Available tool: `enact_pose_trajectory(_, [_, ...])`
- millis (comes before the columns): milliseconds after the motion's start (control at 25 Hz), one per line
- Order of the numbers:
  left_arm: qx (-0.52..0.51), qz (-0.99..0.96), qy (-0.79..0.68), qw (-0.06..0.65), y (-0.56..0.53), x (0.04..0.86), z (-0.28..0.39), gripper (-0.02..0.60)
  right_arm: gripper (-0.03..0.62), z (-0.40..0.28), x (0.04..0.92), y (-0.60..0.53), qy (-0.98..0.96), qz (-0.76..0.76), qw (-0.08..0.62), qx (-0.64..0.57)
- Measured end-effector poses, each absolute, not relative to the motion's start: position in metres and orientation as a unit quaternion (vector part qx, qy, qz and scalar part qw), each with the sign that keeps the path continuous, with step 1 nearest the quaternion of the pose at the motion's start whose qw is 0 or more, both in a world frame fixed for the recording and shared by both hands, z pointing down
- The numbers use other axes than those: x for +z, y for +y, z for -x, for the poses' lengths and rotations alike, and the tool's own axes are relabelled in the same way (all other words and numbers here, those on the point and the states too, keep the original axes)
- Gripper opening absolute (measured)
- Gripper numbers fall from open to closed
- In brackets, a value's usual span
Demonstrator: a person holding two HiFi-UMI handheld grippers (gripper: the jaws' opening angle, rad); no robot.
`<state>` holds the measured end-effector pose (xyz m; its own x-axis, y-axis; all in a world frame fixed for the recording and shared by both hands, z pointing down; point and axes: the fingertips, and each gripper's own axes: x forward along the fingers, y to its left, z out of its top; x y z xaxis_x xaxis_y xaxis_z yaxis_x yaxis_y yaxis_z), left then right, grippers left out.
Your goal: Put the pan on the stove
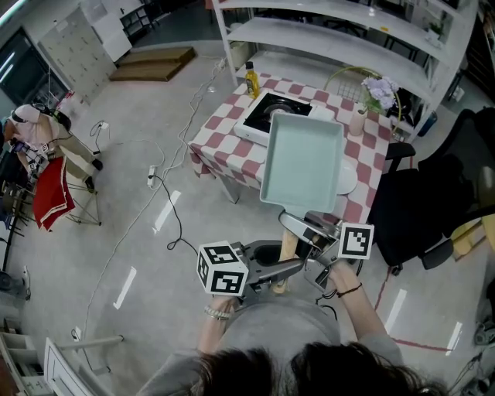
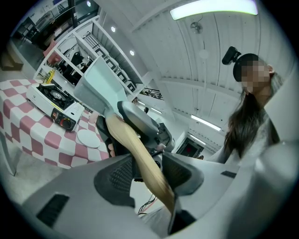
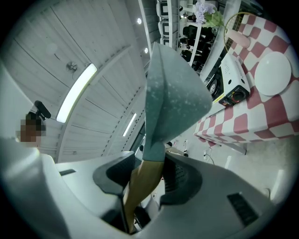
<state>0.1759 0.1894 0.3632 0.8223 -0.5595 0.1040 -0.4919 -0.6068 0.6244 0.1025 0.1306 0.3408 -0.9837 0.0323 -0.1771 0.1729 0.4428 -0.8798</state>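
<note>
Both clamped on one wooden handle (image 1: 288, 251), left gripper (image 2: 148, 173) and right gripper (image 3: 147, 177), square mint pan (image 1: 303, 162) aloft, portable gas stove (image 1: 259, 117) on checkered table (image 1: 220, 124) beyond.

Bright, even indoor light all round. Ceiling tube lights (image 2: 212, 9) glare white in both gripper views, which bend hard into dark round edges. The near fingers (image 2: 114, 177) look soft and unfocused. The head view is sharp, its shadows faint.

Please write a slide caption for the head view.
Left gripper and right gripper grip the pan by its wooden handle, not yet on the stove on the checkered table.
</note>
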Motion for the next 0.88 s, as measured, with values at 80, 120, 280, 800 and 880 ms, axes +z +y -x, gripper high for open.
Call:
enact_pose_trajectory(80, [-0.051,-0.894,-0.295,0.334,0.187,0.363,-0.174,0.193,0.184,-0.1,0.341,0.128,0.846,-0.061,0.066,-0.526])
enact_pose_trajectory(120, [-0.051,-0.894,-0.294,0.335,0.185,0.363,-0.173,0.193,0.184,-0.099,0.342,0.127,0.845,-0.061,0.065,-0.527])
enact_pose_trajectory(280, [-0.055,-0.893,-0.294,0.336,0.178,0.365,-0.167,0.193,0.184,-0.094,0.344,0.119,0.843,-0.06,0.063,-0.53])
enact_pose_trajectory(800, [-0.057,-0.895,-0.275,0.347,0.145,0.374,-0.126,0.193,0.184,-0.053,0.355,0.083,0.84,-0.04,0.066,-0.537])
enact_pose_trajectory(880, [-0.056,-0.895,-0.27,0.349,0.137,0.374,-0.117,0.193,0.184,-0.045,0.356,0.075,0.84,-0.036,0.067,-0.538])
